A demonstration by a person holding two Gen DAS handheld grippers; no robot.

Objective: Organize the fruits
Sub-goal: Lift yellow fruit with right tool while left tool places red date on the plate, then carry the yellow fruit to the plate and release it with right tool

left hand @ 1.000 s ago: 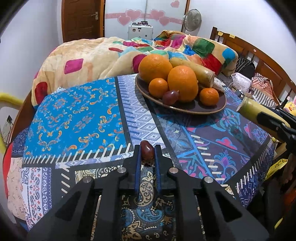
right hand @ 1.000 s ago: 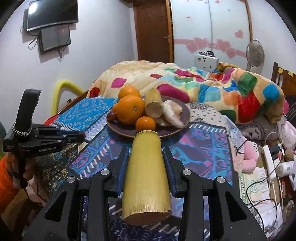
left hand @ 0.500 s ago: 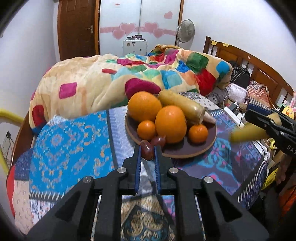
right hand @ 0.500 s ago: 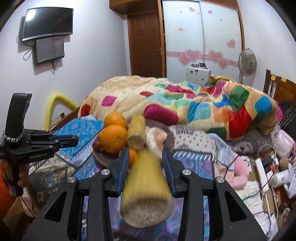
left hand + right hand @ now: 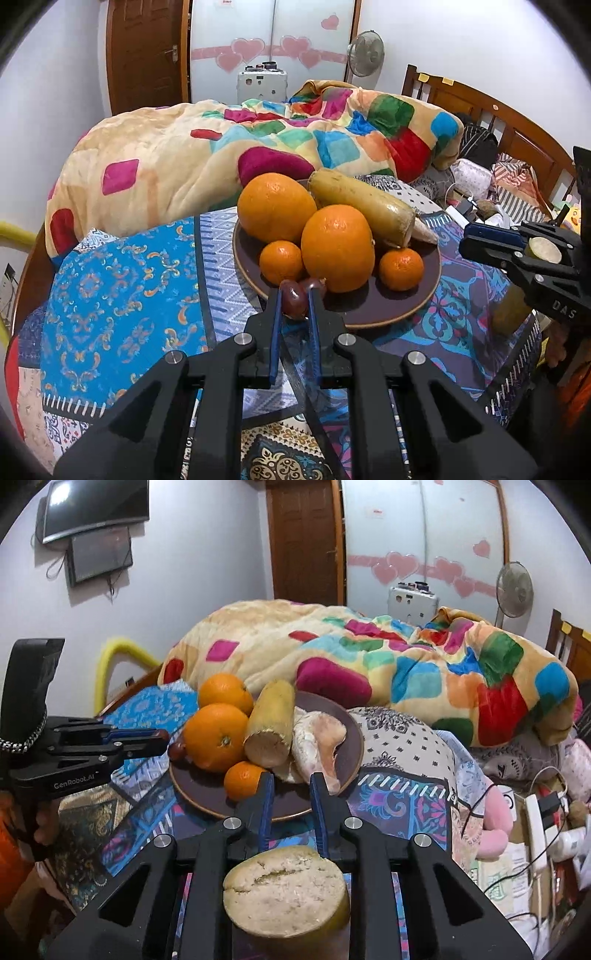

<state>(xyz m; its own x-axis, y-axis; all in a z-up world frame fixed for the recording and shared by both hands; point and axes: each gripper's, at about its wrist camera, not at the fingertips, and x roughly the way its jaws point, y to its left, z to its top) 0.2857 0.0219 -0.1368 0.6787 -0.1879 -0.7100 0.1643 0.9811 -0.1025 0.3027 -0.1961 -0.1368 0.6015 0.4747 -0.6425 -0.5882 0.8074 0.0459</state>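
On the dark brown plate [image 5: 424, 295] we see bright oranges [image 5: 275, 206] and a pale yellow-tan stalk [image 5: 364, 206]. Around the plate, the desk [image 5: 122, 295] cloth shows blue with orange scrollwork. Behind the plate, the cream blanket [image 5: 155, 166] carries multicoloured squares.

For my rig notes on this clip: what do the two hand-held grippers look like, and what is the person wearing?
Both are angular black plastic frames with silver screws and two narrow fingers lined in blue. The left hand-held gripper reads "GenRobot.AI" in white on its side, with a beaded chain around its upright black handle. The right hand-held gripper shows white letters "DAS". An orange sleeve shows beside the left one.
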